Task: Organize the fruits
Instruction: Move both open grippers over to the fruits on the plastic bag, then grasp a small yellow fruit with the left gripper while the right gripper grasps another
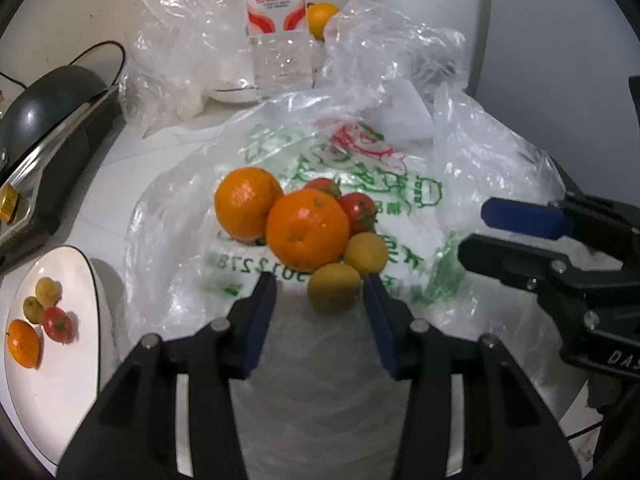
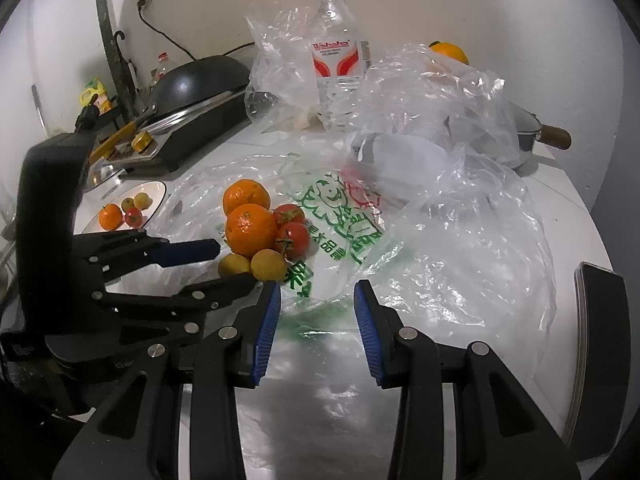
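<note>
On a clear printed plastic bag (image 1: 360, 168) lies a heap of fruit: two oranges (image 1: 308, 230), two tomatoes (image 1: 360, 208) and two small yellow fruits (image 1: 366, 252). The nearer yellow fruit (image 1: 334, 286) sits between the tips of my left gripper (image 1: 320, 284), close to the right pad and clear of the left one; the jaws stand open. The right wrist view shows that gripper (image 2: 235, 264) straddling the same fruit (image 2: 232, 266). My right gripper (image 2: 318, 292) is open over the bag's near edge (image 2: 332, 272), with no fruit between its fingers. It enters the left wrist view as my right gripper (image 1: 476, 234).
A white plate (image 1: 76, 360) at the left holds an orange (image 1: 23, 343), a tomato and two yellowish fruits. Behind stand a water bottle (image 2: 338, 64), crumpled clear bags (image 2: 436, 112), another orange (image 2: 450, 52), a wok on a cooker (image 2: 196, 80) and a pot (image 2: 528, 128).
</note>
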### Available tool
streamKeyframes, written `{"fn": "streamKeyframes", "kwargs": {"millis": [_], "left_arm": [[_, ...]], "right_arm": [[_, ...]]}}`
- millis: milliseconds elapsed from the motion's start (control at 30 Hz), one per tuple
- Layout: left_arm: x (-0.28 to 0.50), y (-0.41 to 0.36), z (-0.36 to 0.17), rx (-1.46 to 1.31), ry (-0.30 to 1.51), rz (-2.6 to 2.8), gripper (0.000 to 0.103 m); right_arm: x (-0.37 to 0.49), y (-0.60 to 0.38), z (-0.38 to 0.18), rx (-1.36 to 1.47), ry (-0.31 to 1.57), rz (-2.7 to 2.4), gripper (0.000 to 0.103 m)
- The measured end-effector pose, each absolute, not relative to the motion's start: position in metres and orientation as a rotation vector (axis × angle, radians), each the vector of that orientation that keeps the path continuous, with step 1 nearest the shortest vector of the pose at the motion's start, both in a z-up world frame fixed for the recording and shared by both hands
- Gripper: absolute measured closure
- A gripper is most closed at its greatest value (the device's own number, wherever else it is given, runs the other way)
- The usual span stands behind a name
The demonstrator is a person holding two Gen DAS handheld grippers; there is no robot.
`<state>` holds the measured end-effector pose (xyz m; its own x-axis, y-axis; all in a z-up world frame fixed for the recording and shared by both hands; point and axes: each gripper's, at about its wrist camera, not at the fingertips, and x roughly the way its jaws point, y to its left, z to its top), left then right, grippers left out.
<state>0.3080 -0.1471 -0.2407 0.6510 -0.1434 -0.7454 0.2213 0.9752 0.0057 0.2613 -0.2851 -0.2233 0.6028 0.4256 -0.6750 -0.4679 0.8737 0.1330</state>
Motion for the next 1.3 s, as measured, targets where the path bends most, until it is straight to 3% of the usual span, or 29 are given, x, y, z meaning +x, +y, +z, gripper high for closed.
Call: {"fn": "streamKeyframes", "kwargs": {"millis": [267,1300], "left_arm": [[0.312,-0.144,-0.243,0.060,0.854,-0.263,0.075],[0.271,-0.090,-0.205,0.002,0.719,-0.280,0.075]], "right_arm": [[0.260,-0.281,-0.222,-0.068,0.771,0.497,0.062],[0.296,-0.218,-0.238,-0.113,0.880,0.476,0.062]]}}
